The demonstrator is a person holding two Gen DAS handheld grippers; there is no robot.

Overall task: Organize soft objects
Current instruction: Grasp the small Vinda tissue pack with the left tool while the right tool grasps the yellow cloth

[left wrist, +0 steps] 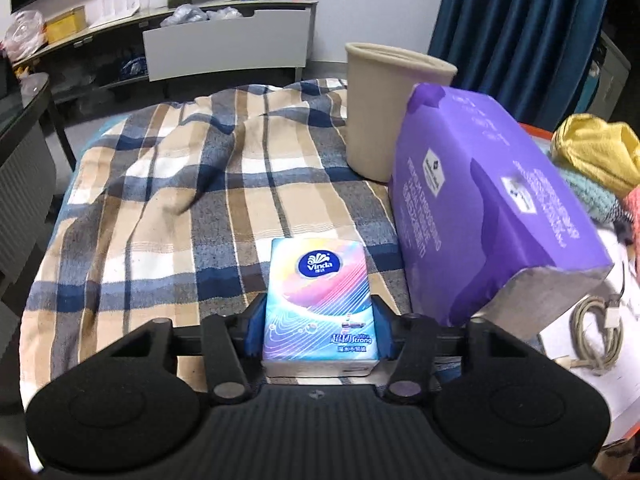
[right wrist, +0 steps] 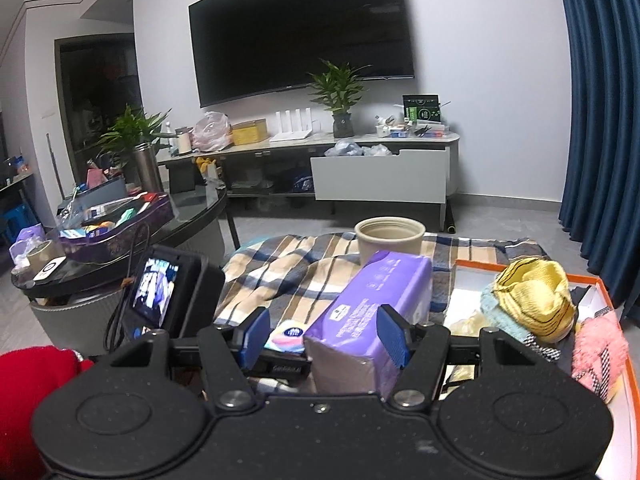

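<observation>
Purple tissue pack (right wrist: 372,300) – right gripper (right wrist: 326,338) holds it.

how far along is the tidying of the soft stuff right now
Looks done: a yellow knitted item, a teal knit and a pink fluffy piece lie in the orange-rimmed box. In hand: the left gripper clamps a small colourful Vinda tissue pack; the right gripper has the large purple tissue pack between its fingers. Left: placing both packs; the beige bin looks unused.
</observation>
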